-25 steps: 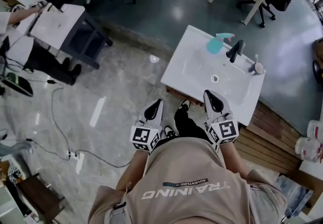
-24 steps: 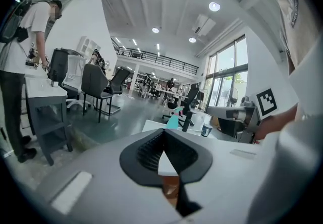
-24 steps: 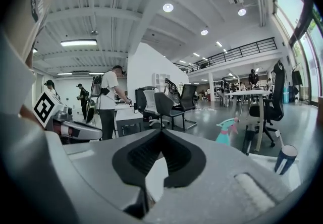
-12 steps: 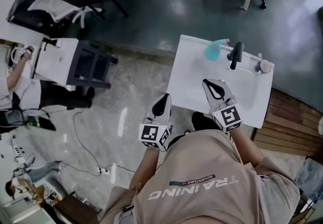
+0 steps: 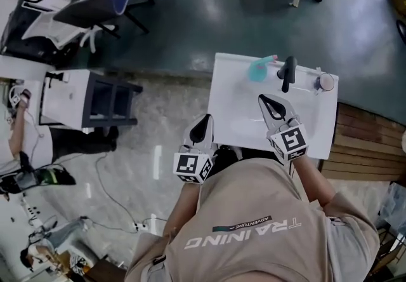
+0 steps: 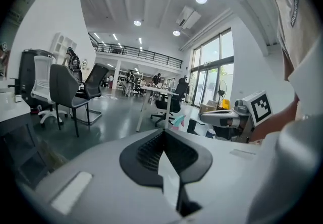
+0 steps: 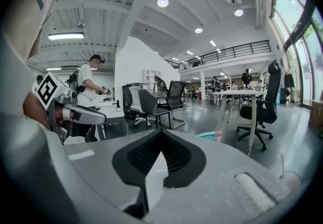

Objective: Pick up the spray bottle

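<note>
The teal spray bottle [image 5: 256, 70] with a pink nozzle lies at the back of a white washbasin [image 5: 225, 100], just left of the black faucet [image 5: 288, 72]. My right gripper [image 5: 266, 100] hovers shut and empty over the basin, a short way in front of the bottle. My left gripper [image 5: 203, 121] is shut and empty too, beside the basin's near left edge. In the right gripper view the bottle [image 7: 210, 136] peeks over the shut jaws [image 7: 160, 130]. From the left gripper [image 6: 162, 131] the bottle [image 6: 179, 119] shows small and far, beside the right gripper [image 6: 227, 117].
A small round container [image 5: 326, 82] stands right of the faucet. To the left are a white desk with a black cabinet [image 5: 89, 100] and office chairs [image 5: 104, 1]. Wooden decking [image 5: 371, 147] lies right of the basin. Cables [image 5: 108, 192] run across the floor.
Both grippers have moved forward toward the basin. The right one now hangs over the bowl, nearer the bottle; the left has come up to the basin's left edge. Both stayed shut.
</note>
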Motion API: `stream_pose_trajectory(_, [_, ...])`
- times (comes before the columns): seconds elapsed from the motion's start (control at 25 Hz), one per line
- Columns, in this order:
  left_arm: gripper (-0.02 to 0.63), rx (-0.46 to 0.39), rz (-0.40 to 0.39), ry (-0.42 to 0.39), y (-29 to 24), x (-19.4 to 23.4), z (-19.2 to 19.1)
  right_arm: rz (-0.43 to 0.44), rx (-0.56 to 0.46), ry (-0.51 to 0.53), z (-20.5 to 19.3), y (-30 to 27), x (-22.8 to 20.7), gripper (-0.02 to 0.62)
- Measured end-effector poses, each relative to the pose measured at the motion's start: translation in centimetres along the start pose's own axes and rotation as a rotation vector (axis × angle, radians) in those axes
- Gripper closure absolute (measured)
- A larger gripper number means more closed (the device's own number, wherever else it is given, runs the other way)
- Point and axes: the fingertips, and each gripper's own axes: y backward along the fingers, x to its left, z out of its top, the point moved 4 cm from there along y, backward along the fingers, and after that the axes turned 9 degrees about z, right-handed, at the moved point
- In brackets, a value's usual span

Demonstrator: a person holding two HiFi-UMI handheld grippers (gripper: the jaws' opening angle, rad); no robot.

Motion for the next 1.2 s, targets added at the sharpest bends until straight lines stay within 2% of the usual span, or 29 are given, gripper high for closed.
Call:
stream_pose_trajectory(0.32, [0.588,-0.009,-0.219,-0.057,-3.3,0.5,1.8,-0.216,-0.062,-0.146,1.0,0.1,-0.4,0.594])
stream_pose_trajectory(0.4, [0.588,-0.018,-0.272,-0.075,-4.3,0.7,2.5,-0.268,-0.058,-0.145,1.1,0.2,-0.3,0.594])
stream_pose_trajectory(0.56, [0.588,-0.027,-0.365,-0.088,-6.5,0.2,3.0,-0.337,-0.043,-0.069,1.8,0.9,-0.4,0.594])
stream_pose_trajectory(0.76, [0.588,0.002,-0.452,-0.091,-7.7,-0.7,2.4,-0.455,0.001,-0.127,-0.2,2.0,-0.6,0.592])
stream_pose_trajectory(0.88, [0.588,0.006,-0.482,-0.11,-8.2,-0.8,2.6,-0.484,-0.013,-0.102,0.5,1.9,-0.3,0.593])
stream_pose_trajectory(1.0, [0.588,0.021,-0.475,-0.11,-8.7,-0.9,2.6,-0.494,-0.02,-0.078,0.9,2.1,-0.7,0.592])
stream_pose_trajectory(1.2, [0.588,-0.008,-0.467,-0.141,-8.6,-1.3,4.2,-0.477,0.031,0.0,0.2,1.5,-0.7,0.592])
